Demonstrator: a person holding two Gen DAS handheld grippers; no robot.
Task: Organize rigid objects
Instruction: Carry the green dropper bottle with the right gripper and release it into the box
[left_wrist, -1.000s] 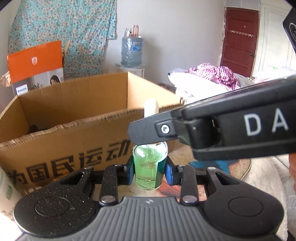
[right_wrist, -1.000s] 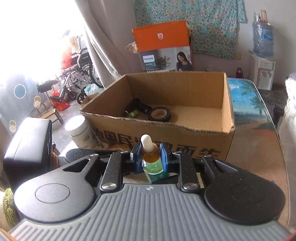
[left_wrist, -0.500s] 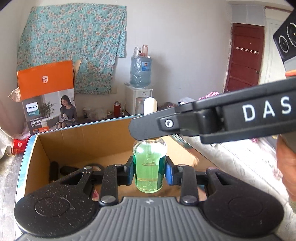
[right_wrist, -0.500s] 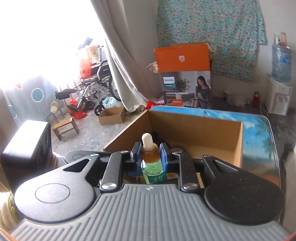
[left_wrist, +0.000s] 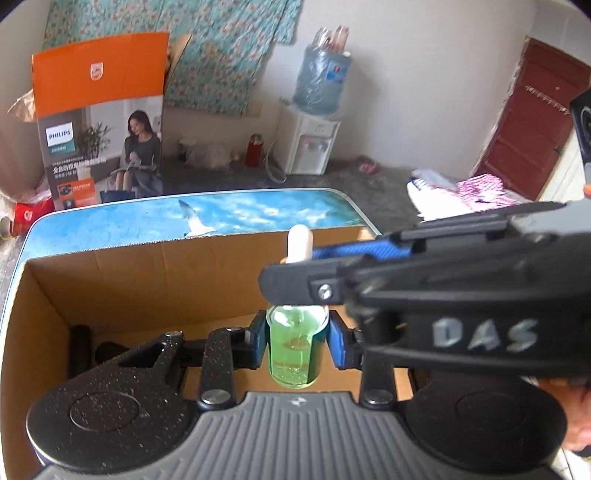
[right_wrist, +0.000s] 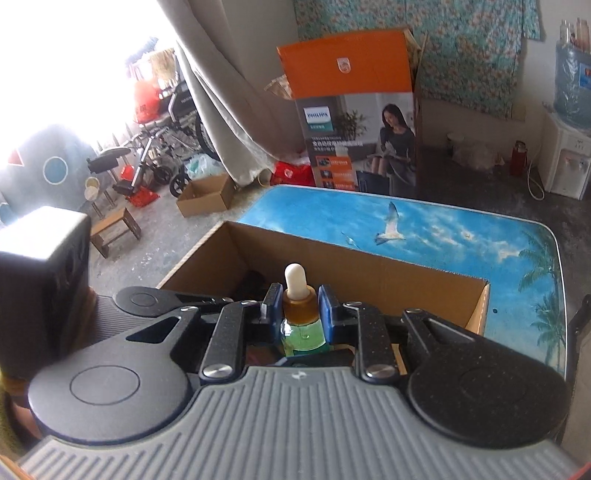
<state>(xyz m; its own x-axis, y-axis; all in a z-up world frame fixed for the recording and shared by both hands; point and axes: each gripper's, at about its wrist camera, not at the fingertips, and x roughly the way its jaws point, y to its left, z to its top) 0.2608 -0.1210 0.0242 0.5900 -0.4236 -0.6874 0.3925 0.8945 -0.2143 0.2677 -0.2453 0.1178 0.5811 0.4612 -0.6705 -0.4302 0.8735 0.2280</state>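
Observation:
A green glass dropper bottle (left_wrist: 293, 347) with an amber collar and white rubber bulb is held by both grippers above the open cardboard box (left_wrist: 147, 273). My left gripper (left_wrist: 297, 341) is shut on the bottle's green body. My right gripper (right_wrist: 297, 308) is shut on the amber collar of the bottle (right_wrist: 300, 314), and crosses the left wrist view from the right. Dark objects (left_wrist: 79, 349) lie at the box's left end; part of the box floor is hidden by the grippers.
The box (right_wrist: 369, 269) stands on a table with a sky-and-seagull print (right_wrist: 443, 236). An orange Philips carton (left_wrist: 99, 118) stands behind the table. A water dispenser (left_wrist: 314, 144), a wheelchair (right_wrist: 155, 147) and small floor items are farther off.
Both grippers have lifted the bottle from in front of the box's near wall to above its opening. The view now looks down into the box and over the table.

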